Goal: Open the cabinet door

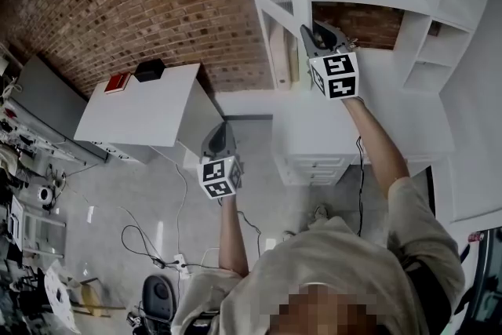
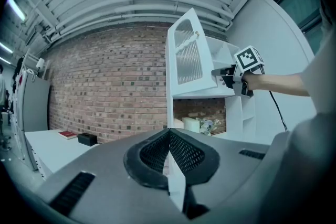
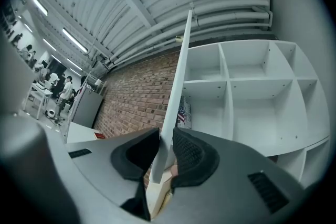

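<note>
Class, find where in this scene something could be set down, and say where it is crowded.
The white table is bare except for the red book and black box at its wall end. The upper shelf compartments beside the door look empty. The niche below holds small items; cables litter the floor.

White slatted cabinet door (image 2: pixel 186 55), swung partly open

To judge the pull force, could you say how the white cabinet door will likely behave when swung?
The cabinet door looks like a thin slatted panel, so probably light yet stiff. Its smooth painted edge might slip in the right tool. Hinged, it should swing rather than tip.
</note>
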A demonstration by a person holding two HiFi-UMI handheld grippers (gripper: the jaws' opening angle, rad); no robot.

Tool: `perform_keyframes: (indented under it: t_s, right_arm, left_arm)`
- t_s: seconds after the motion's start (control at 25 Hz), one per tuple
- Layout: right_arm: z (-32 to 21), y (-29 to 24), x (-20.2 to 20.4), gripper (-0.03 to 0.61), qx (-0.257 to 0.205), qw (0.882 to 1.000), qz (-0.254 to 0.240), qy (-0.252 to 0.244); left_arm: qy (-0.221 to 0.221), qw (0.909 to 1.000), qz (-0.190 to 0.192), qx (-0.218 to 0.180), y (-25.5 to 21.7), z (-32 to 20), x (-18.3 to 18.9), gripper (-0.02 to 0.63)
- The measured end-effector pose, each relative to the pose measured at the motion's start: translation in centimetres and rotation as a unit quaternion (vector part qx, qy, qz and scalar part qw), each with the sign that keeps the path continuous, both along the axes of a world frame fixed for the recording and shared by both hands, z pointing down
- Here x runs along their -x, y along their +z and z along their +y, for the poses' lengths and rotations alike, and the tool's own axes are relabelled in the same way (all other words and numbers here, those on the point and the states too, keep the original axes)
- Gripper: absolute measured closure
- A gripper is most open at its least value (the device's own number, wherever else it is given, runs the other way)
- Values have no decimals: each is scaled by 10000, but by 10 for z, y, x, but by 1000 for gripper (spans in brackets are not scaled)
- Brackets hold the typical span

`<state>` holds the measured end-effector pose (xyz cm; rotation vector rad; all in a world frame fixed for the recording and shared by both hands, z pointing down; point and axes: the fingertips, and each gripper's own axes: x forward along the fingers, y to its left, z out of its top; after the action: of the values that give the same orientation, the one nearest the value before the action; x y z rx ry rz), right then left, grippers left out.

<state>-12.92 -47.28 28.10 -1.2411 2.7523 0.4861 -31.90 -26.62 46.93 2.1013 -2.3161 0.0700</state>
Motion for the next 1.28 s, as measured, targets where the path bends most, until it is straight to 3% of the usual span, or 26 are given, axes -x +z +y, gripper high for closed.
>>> perform_keyframes:
  t_s: [0.68, 1.28]
  right_arm:
    - [52, -2, 61, 474, -186, 9979, 32, -627]
    - [77, 0, 143, 465, -321, 9950, -12, -950]
  left_arm:
    - [-535, 9986, 9, 51, -3, 26, 12, 586]
    - [-1468, 9890, 142, 77, 3, 87, 71, 586]
